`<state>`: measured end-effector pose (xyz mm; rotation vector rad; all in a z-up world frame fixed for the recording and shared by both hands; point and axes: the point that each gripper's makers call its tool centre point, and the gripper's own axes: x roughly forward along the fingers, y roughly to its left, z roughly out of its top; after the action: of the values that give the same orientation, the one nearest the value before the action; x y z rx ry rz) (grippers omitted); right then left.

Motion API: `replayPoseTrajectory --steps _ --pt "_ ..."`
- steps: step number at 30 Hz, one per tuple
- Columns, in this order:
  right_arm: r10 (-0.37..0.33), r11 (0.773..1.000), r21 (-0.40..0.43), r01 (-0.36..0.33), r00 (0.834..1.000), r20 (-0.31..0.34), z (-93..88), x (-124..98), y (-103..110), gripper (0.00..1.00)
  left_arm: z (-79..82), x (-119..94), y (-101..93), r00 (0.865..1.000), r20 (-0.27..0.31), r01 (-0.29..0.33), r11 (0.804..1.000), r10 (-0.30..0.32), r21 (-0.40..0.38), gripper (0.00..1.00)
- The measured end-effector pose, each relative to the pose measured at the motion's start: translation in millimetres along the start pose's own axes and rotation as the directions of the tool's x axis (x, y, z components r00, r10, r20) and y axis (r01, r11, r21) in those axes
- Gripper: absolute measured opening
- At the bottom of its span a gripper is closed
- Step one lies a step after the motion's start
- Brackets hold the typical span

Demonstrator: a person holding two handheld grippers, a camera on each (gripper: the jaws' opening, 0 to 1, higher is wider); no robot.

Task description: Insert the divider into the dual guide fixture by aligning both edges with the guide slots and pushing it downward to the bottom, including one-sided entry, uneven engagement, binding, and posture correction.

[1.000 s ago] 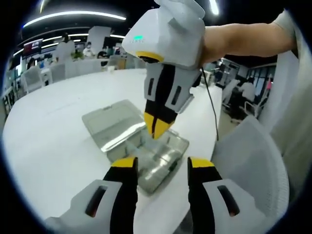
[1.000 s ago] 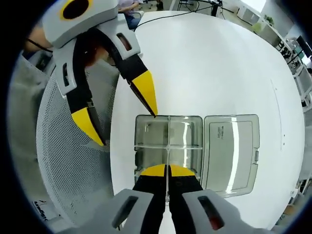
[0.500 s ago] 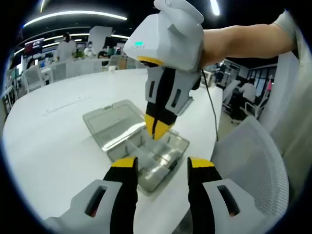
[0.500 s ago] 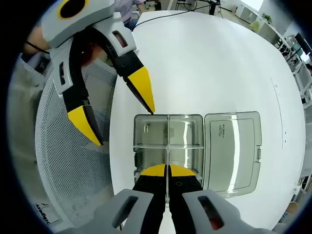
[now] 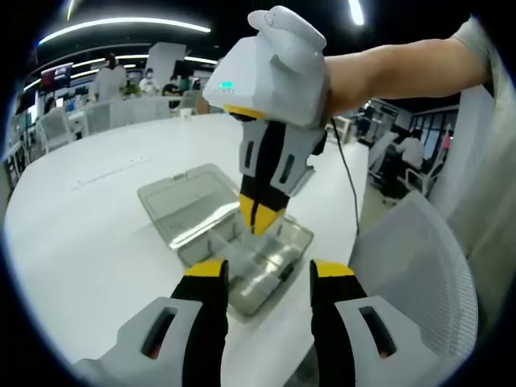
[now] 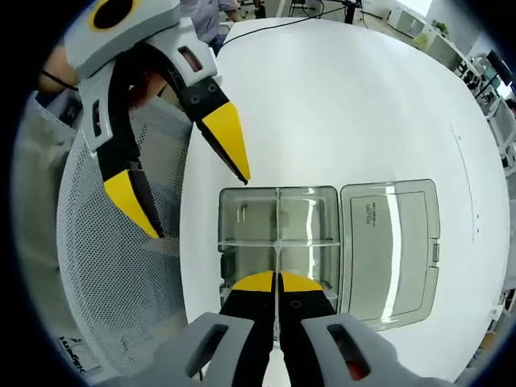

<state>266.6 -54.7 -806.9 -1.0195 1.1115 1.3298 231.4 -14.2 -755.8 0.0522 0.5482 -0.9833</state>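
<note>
A: Right hand-held gripper [image 6: 277, 284]?
B: Clamped on thin clear plastic divider [image 6: 277, 260], standing in the transparent compartment box [image 6: 242, 222] on the white round worktop [image 6: 363, 97].
A: Left hand-held gripper [image 5: 266, 274]?
B: Jaws apart, nothing held.

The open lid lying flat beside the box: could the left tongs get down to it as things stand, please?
Probably yes. The left tongs are open and hold nothing, and the lid lies bare on the table. The right tongs, shut on the divider, stand over the box, not the lid.
</note>
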Motion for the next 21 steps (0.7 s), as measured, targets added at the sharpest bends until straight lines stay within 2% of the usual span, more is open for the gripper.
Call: replayPoseTrajectory --steps 21 --pt "-0.017 1.0 0.0 0.017 1.0 -0.017 -5.9 25 0 0.0 -5.0 0 1.1 1.0 -0.007 -0.003 1.0 0.003 -0.014 0.38"
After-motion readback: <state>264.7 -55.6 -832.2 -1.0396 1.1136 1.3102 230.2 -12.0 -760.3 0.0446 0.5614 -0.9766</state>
